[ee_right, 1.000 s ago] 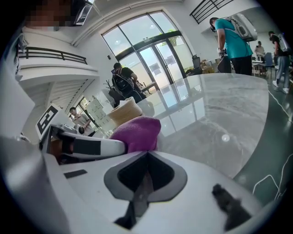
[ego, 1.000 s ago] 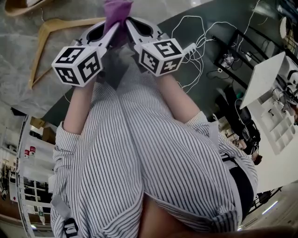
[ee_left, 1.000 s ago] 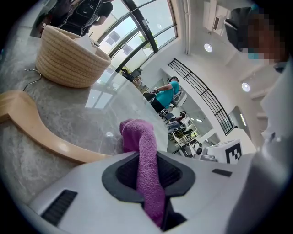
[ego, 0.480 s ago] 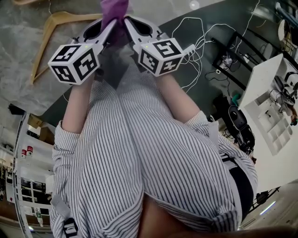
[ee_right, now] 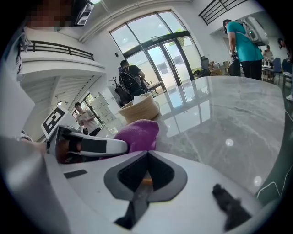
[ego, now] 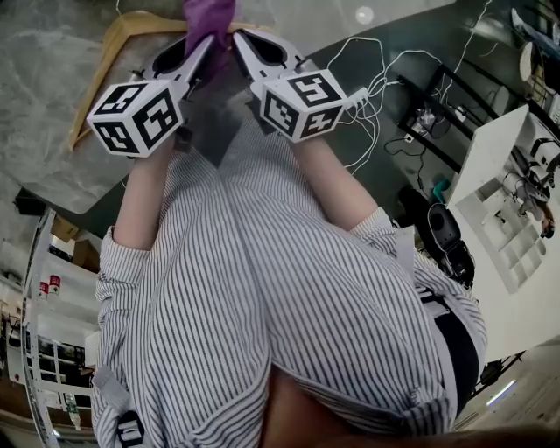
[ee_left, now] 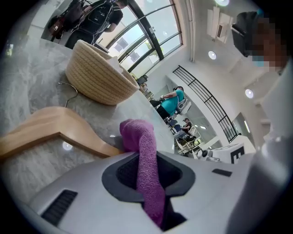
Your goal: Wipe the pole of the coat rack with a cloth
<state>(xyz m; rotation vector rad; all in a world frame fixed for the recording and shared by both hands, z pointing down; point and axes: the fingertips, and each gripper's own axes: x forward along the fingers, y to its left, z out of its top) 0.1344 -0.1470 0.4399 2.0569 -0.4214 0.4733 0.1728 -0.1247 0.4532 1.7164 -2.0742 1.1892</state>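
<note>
A purple cloth (ego: 208,19) hangs pinched in my left gripper (ego: 206,44) at the top of the head view. In the left gripper view the cloth (ee_left: 145,164) runs straight through the shut jaws and curls over past their tips. My right gripper (ego: 238,42) sits right beside it, tips nearly touching the left one. Its jaws are together in the right gripper view (ee_right: 146,154), with no cloth between them; the cloth (ee_right: 137,133) bulges just beyond, to their left. No coat rack pole shows in any view.
A wooden hanger (ego: 98,63) lies on the grey marble tabletop (ee_left: 32,91) under the grippers. A woven basket (ee_left: 97,75) stands farther back. White cables (ego: 376,61) trail over the dark floor at right. People stand in the background hall.
Both grippers and the cloth have crept slightly towards the top of the head view. The hanger now lies closer beneath them. The grip on the cloth is unchanged.
</note>
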